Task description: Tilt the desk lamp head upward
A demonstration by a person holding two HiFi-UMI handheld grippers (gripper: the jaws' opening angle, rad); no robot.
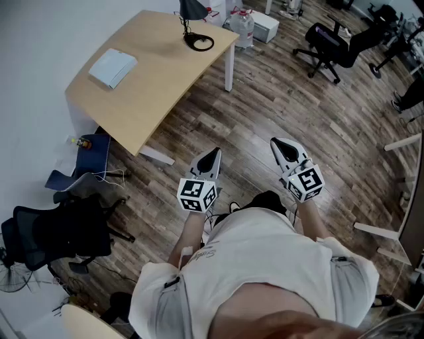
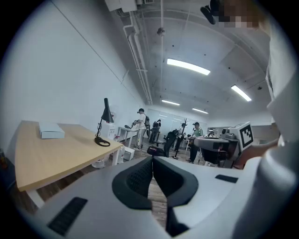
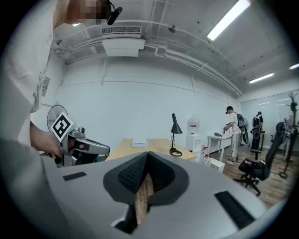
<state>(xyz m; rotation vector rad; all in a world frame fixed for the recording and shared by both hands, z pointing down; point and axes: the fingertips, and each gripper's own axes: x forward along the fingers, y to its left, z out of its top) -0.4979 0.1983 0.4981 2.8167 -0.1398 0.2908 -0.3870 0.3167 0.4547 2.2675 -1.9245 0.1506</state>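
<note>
The black desk lamp (image 1: 193,14) stands at the far end of a pale wooden desk (image 1: 152,79), its ring base near the desk's corner and its cone head pointing down. In the left gripper view the lamp (image 2: 105,122) appears small and far off; likewise the lamp (image 3: 175,131) in the right gripper view. My left gripper (image 1: 212,157) and right gripper (image 1: 283,145) are held close to my body over the wood floor, well short of the desk. Both are shut on nothing: the left gripper (image 2: 153,161) and right gripper (image 3: 148,155) have their pads together.
A white box (image 1: 112,67) lies on the desk. Black office chairs (image 1: 328,43) stand at the far right, another chair (image 1: 59,232) at the near left. A water bottle (image 1: 244,26) sits beyond the desk. People (image 2: 140,123) stand at distant tables.
</note>
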